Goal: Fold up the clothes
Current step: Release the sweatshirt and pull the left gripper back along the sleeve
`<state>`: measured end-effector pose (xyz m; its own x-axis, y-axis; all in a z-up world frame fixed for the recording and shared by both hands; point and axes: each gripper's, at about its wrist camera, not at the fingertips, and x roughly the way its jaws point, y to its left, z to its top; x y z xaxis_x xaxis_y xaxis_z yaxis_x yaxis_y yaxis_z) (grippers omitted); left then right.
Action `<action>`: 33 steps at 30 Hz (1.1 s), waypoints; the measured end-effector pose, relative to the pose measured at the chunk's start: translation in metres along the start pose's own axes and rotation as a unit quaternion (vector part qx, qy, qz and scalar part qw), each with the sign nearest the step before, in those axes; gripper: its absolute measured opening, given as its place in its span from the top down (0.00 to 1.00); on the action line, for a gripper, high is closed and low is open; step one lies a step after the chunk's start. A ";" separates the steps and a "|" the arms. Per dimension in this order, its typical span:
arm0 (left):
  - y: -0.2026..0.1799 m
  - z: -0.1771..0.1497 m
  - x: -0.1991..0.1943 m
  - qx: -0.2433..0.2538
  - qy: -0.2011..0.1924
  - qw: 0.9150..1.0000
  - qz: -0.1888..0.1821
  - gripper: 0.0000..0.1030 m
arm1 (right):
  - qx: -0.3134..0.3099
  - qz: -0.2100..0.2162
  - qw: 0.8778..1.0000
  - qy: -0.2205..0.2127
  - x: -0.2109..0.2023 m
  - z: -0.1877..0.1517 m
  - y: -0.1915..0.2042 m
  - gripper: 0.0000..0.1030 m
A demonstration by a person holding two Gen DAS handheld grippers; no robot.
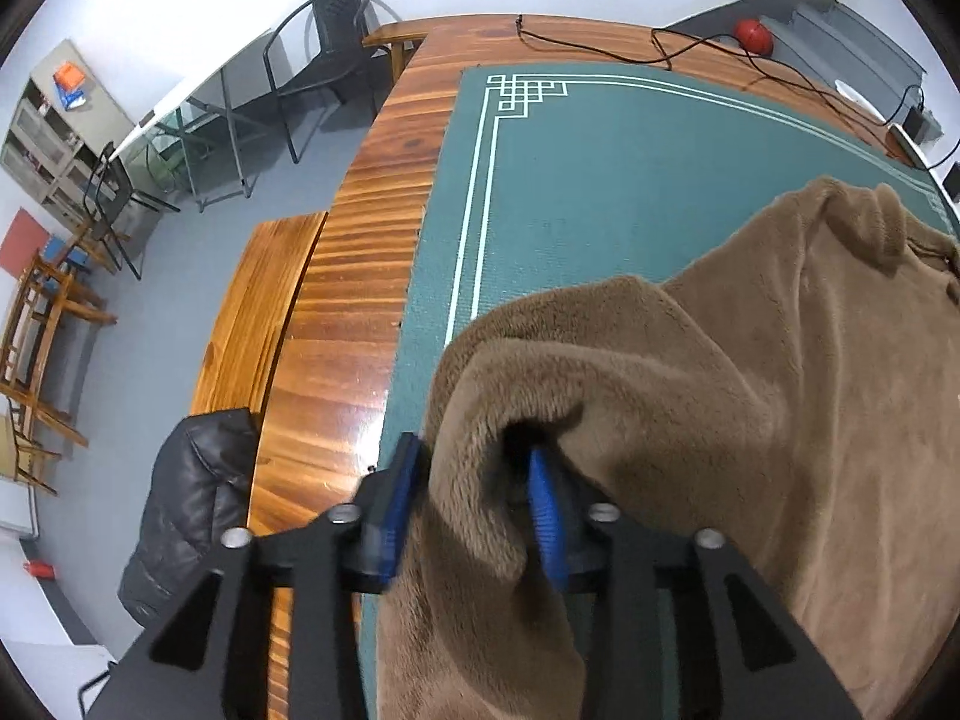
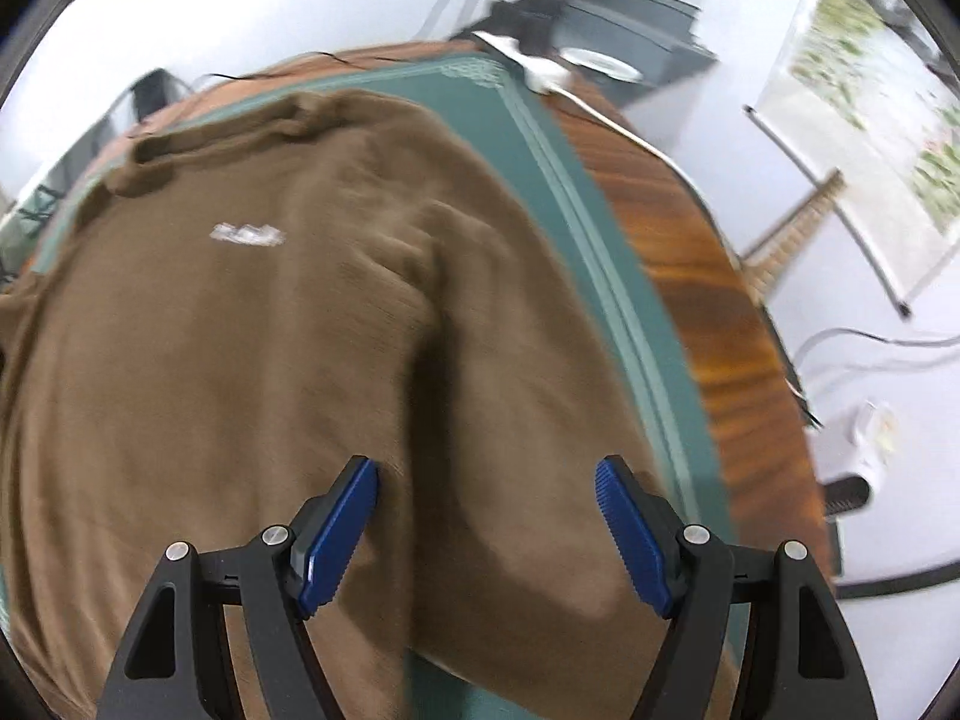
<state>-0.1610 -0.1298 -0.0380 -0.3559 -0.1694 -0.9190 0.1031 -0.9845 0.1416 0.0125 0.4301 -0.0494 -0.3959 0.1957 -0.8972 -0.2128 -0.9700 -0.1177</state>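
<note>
A brown fleece sweater [image 1: 750, 384] lies on the green mat [image 1: 600, 180], its collar toward the far side. My left gripper [image 1: 474, 480] is shut on a thick fold of the sweater's left edge, and the fabric bulges up between its blue pads [image 1: 546, 510]. In the right wrist view the same sweater [image 2: 210, 330] shows a small white logo [image 2: 246, 234] on the chest. My right gripper [image 2: 486, 480] stands open just above the sweater's lower right part, holding nothing. That view is blurred by motion.
The mat covers a long wooden table [image 1: 354, 300] with a wooden bench [image 1: 258, 312] beside it. A black jacket [image 1: 186, 504] hangs at the bench end. Black cables [image 1: 708, 48] and a red ball [image 1: 753, 36] lie at the far side. Chairs [image 1: 324, 42] stand beyond.
</note>
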 end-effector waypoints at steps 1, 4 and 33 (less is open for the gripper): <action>0.000 -0.003 -0.005 -0.005 -0.001 1.000 -0.002 0.51 | -0.004 -0.005 1.000 0.005 0.003 -0.003 -0.003 0.25; -0.003 -0.010 -0.018 -0.010 -0.005 1.000 -0.007 0.45 | -0.032 -0.026 0.999 0.013 0.015 -0.005 -0.004 0.25; -0.039 -0.199 -0.117 -0.066 0.012 0.998 0.009 0.24 | -0.321 0.097 0.942 -0.025 -0.014 -0.065 -0.008 0.23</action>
<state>0.0614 -0.0629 -0.0092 -0.3302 -0.1836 -0.9259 0.2314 -0.9667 0.1091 0.0776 0.4260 -0.0629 -0.4171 -0.0029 -0.9089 0.4457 -0.8722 -0.2017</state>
